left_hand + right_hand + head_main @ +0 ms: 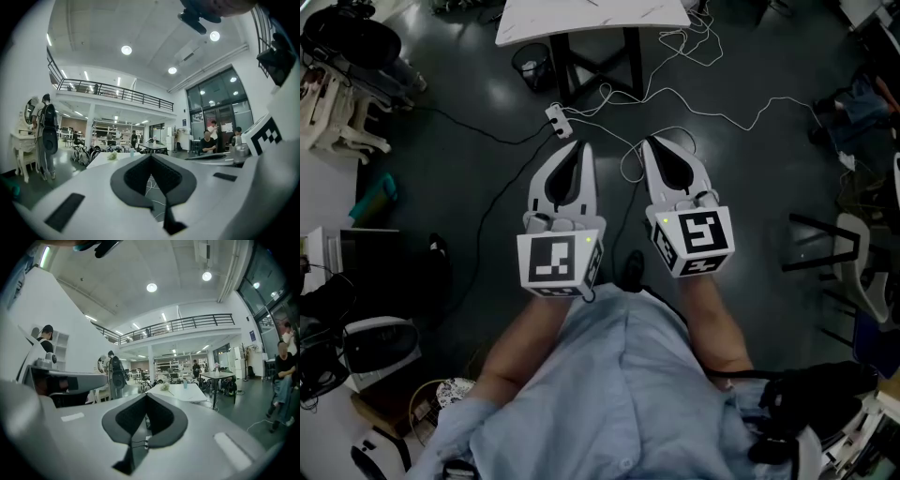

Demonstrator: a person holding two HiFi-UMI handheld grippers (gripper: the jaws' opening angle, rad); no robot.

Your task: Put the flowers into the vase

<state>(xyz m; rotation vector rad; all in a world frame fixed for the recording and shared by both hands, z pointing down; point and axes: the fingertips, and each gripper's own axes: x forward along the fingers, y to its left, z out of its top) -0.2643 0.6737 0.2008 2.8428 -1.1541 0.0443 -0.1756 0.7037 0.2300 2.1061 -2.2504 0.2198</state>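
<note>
Both grippers are held side by side over the dark floor, pointing level at a white table [591, 21]. My left gripper [578, 146] is shut with nothing between its jaws, and its tips meet in the left gripper view [151, 156]. My right gripper [649, 142] is also shut and empty, with its tips closed in the right gripper view [146, 394]. A small pale bunch that looks like the flowers [164, 386] lies on the white table [180, 392] ahead, next to a small cup [185, 384]. The flowers [112, 155] also show in the left gripper view. I cannot make out a vase for certain.
A mesh bin [532, 66] stands by the table leg. A power strip [557, 119] and white cables [703, 108] lie on the floor. White chairs [337, 117] stand at the left. A person with a backpack [46, 136] stands on the left, and seated people [282, 376] are on the right.
</note>
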